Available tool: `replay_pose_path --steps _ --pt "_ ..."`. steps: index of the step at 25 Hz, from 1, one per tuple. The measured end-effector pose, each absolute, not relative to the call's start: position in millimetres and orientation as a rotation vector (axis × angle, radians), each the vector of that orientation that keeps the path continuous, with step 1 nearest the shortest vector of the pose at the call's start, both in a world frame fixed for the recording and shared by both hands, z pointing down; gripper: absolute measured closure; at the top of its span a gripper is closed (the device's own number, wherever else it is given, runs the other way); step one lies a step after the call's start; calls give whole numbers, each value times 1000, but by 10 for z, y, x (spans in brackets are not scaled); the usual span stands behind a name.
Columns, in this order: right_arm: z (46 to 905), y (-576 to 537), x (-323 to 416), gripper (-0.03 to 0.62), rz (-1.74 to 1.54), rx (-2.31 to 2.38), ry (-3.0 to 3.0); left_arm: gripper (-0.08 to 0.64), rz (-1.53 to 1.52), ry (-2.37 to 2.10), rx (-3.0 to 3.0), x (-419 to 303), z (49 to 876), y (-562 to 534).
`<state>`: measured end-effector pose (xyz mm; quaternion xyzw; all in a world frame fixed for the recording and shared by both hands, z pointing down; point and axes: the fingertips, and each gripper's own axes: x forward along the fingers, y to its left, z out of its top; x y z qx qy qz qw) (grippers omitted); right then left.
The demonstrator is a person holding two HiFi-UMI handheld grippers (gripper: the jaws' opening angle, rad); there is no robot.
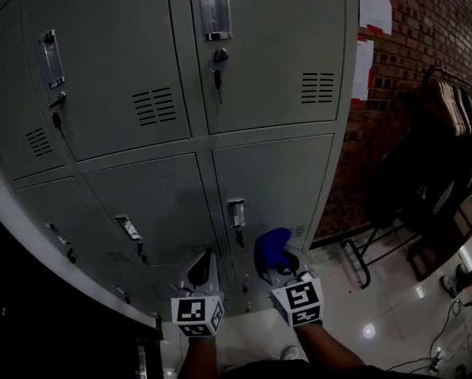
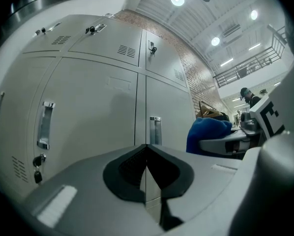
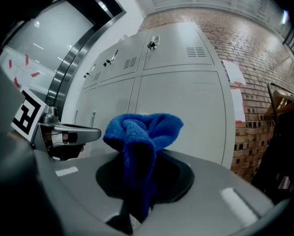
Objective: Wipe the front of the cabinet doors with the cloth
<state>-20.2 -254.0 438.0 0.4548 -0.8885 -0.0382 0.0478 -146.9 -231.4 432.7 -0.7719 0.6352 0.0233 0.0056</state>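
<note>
two grippers hover low before the cabinet doors, the left gripper shut on nothing and the right gripper clamping the blue cloth near a lower door, where its loose bunch could snag the handle and pull free.

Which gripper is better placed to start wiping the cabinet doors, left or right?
Right. The right gripper is shut on the blue cloth, bunched ahead of its jaws toward the cabinet doors. The left gripper is shut, holding nothing.
</note>
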Motion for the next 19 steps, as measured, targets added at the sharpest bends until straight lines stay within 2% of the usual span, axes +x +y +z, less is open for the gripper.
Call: replay_pose_path --steps 19 --pt "4455 -2609 -229 535 -104 1388 -2704 548 101 2007 -2426 -1535 4316 -2323"
